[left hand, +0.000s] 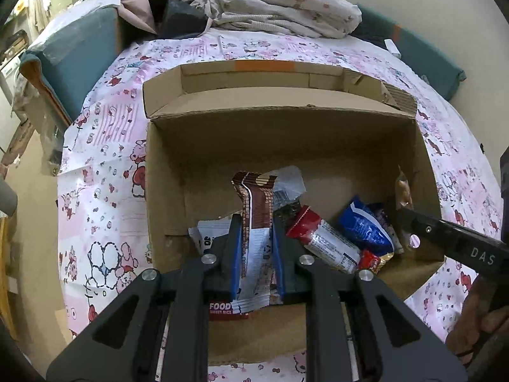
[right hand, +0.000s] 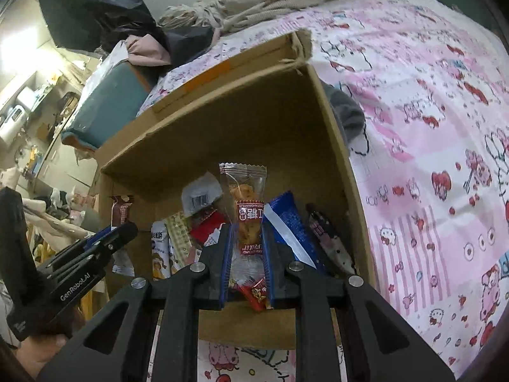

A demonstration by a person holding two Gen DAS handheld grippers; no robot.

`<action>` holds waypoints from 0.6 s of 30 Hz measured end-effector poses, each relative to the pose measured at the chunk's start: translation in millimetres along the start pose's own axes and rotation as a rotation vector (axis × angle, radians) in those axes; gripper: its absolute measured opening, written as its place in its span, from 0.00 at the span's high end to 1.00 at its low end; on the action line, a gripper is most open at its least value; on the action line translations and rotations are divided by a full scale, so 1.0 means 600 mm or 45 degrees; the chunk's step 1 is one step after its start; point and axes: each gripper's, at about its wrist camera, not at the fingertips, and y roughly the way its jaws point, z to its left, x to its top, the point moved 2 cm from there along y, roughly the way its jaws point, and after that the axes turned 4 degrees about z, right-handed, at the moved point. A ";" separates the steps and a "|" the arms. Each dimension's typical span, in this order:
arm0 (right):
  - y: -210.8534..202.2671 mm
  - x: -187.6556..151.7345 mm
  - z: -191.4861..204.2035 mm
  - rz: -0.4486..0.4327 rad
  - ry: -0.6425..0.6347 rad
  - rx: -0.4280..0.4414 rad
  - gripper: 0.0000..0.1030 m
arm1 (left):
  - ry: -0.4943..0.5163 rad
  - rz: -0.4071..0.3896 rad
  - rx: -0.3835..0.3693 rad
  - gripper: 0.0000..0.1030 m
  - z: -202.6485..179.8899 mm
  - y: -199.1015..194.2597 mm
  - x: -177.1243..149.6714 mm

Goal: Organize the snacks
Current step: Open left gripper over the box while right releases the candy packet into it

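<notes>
Bed-top cardboard box [left hand: 318,146]: left claw [left hand: 256,242] grips brown bar [left hand: 256,210], right claw [right hand: 246,248] grips clear-wrapped snack [right hand: 246,210]; next, release inside box.

A bed is covered by a pink and white cartoon-printed sheet [left hand: 105,146]. At its far end a crumpled pale quilt with small bear prints [left hand: 286,3] is heaped against the wall. Beside the quilt, dark clothing [left hand: 181,16] and a pink garment [left hand: 133,6] are piled up. A teal cushion under clear plastic [left hand: 73,54] is seen at the bed's left edge. A grey cloth [right hand: 348,114] is bunched on the sheet. A cluttered room is glimpsed at far left, too blurred to tell apart.
</notes>
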 end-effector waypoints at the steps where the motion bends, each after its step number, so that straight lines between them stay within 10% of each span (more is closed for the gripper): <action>1: 0.000 -0.001 -0.001 0.004 0.009 0.008 0.81 | 0.002 -0.003 0.002 0.85 0.001 0.000 0.000; 13: -0.007 0.003 -0.001 0.006 0.035 0.097 0.72 | -0.023 -0.031 -0.040 0.83 0.004 -0.017 0.001; 15: -0.011 0.004 -0.004 0.014 0.071 0.144 0.30 | -0.021 -0.055 -0.026 0.57 0.002 -0.027 0.000; 18: -0.040 0.006 -0.003 -0.096 0.080 0.164 0.13 | -0.044 -0.105 -0.005 0.21 0.006 -0.048 -0.001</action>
